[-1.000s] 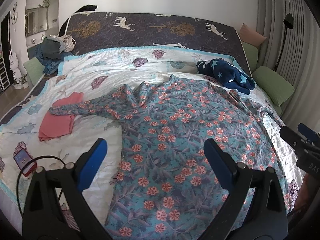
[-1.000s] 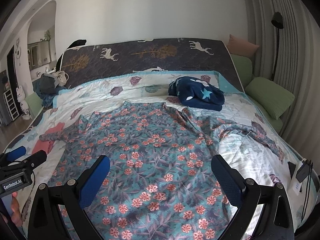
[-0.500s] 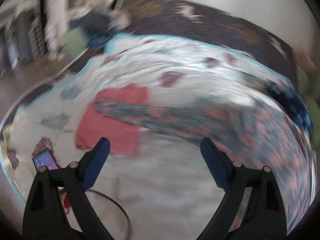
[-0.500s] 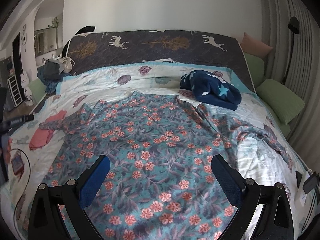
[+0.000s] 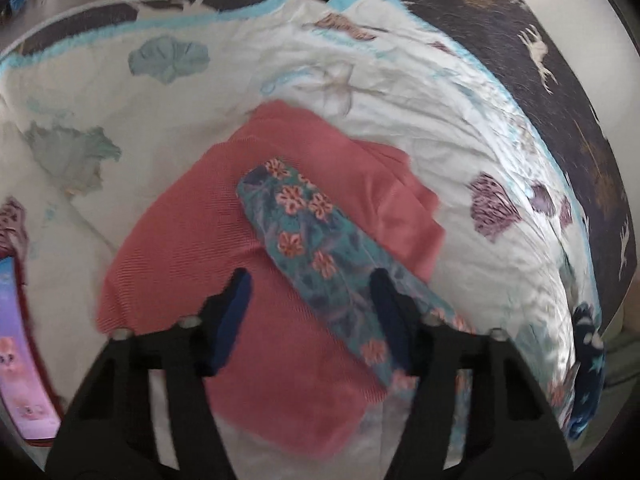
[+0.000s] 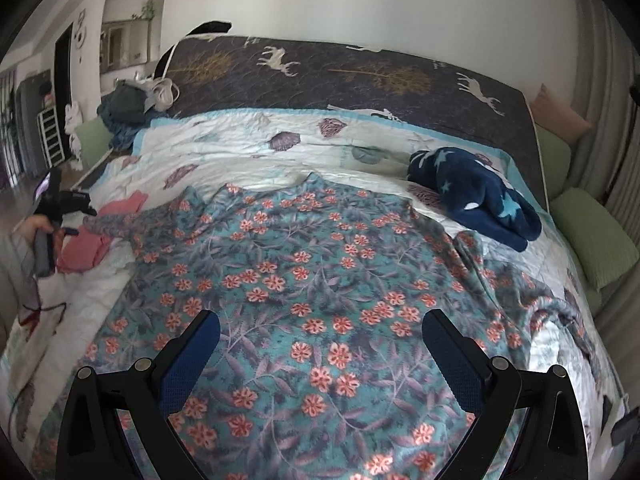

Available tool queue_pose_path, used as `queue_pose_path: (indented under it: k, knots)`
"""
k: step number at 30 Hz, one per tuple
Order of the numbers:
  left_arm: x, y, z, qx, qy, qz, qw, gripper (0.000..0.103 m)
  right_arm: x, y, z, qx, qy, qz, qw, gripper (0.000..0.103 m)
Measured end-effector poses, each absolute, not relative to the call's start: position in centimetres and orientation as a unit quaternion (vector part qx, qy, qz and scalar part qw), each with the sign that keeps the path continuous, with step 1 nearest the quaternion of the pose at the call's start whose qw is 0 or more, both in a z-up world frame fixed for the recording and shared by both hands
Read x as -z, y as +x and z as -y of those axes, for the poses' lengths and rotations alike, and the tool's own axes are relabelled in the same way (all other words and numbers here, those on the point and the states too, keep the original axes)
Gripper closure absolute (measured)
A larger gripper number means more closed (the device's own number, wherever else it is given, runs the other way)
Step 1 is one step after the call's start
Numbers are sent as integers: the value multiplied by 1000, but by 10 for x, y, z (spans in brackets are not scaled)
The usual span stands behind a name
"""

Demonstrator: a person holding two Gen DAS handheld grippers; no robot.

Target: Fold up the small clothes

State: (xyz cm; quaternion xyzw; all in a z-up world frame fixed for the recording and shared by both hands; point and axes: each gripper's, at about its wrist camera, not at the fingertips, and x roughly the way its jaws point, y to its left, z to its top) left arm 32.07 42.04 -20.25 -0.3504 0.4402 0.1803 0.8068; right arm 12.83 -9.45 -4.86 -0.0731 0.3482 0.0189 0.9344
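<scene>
Left wrist view showed the left claw [image 5: 310, 300] wide astride the sleeve [image 5: 308, 236], toward twelve o'clock, likely needing closure, while the right claw [image 6: 320, 352] hovered wide over the dress [image 6: 304, 272].

A bed [image 6: 256, 148] with a deer-print headboard [image 6: 320, 80] stands against a white wall [image 6: 360, 4], green cushions [image 6: 596, 236] beside it.

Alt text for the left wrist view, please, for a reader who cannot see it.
The open left gripper hovers low over a floral sleeve that lies across a folded pink garment on a white patterned quilt. A phone shows at the left edge; the image is slightly blurred.
</scene>
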Motion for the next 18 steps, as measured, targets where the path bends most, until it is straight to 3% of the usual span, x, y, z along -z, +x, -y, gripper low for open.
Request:
queue_pose_path:
  k: [2, 5, 9, 14, 18]
  knots:
    - [208, 329, -423, -164, -378, -437, 799, 99, 54, 131, 93, -19, -76, -353, 932, 0]
    - [191, 335, -415, -161, -353, -424, 819, 100, 57, 134, 95, -17, -70, -357, 931, 0]
    - [130, 337, -378, -113, -304, -379, 867, 100, 54, 130, 104, -9, -56, -350, 935, 0]
    - [20, 315, -265, 0, -180, -304, 935, 100, 48, 121, 123, 3, -31, -341, 940, 0]
    - [-33, 272, -135, 118, -66, -265, 955, 100, 41, 108, 146, 21, -9, -327, 945, 0]
